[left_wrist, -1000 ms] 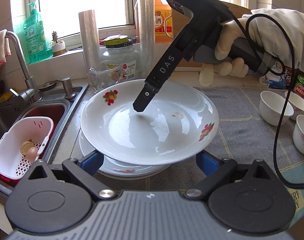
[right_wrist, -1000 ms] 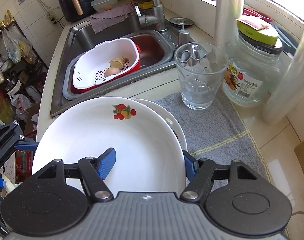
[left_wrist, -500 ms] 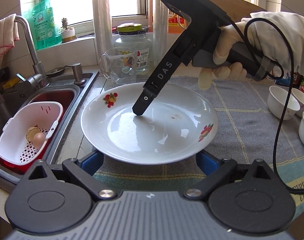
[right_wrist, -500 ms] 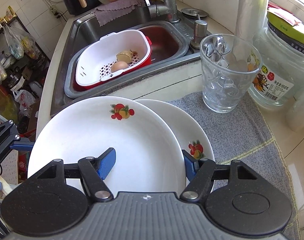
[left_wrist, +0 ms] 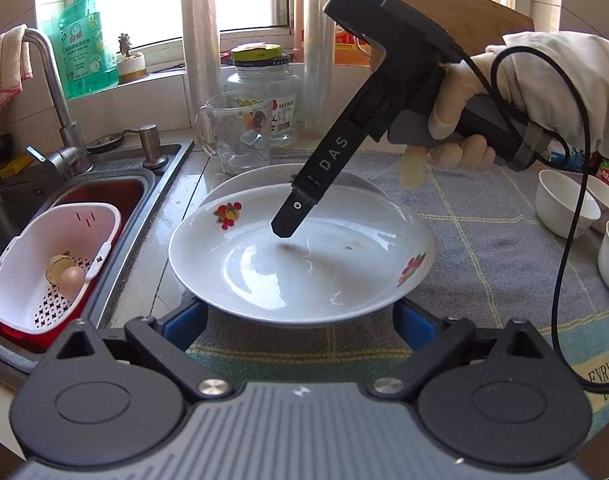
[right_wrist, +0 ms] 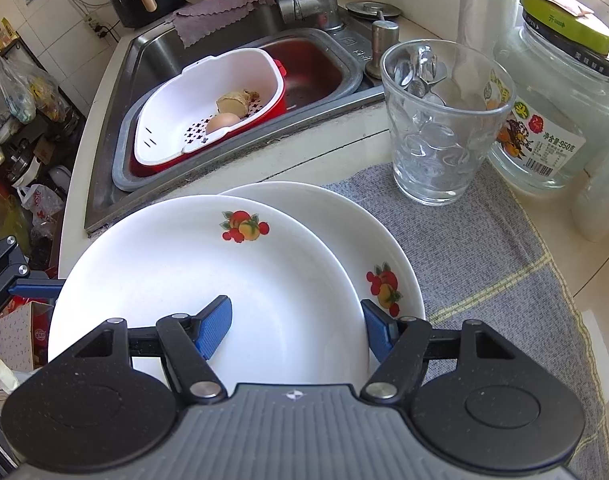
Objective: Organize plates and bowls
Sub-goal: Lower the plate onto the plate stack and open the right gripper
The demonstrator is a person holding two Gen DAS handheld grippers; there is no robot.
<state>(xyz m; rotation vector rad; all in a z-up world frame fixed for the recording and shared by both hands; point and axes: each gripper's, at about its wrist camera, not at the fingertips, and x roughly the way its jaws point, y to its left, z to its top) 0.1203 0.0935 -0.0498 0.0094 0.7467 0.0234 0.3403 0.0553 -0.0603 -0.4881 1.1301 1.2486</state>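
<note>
A white plate with fruit prints (left_wrist: 304, 264) is held up above the grey mat. My right gripper (right_wrist: 296, 326) is shut on its rim, one finger (left_wrist: 294, 216) lying inside the plate and the other under it. My left gripper (left_wrist: 300, 320) is open, its blue pads below the plate's near edge on both sides; whether they touch it I cannot tell. A second matching plate (right_wrist: 344, 232) lies on the mat behind the held one; it also shows in the left wrist view (left_wrist: 264, 178).
A sink (left_wrist: 116, 184) at the left holds a white colander with an egg (left_wrist: 56, 264). A glass mug (left_wrist: 236, 136), a jar (left_wrist: 260, 96) and rolls stand behind the plates. Small white bowls (left_wrist: 564, 208) sit on the mat (left_wrist: 484, 248) at right.
The held plate has come toward the near side off the second plate, which now shows behind it. Both grippers moved back with it.
</note>
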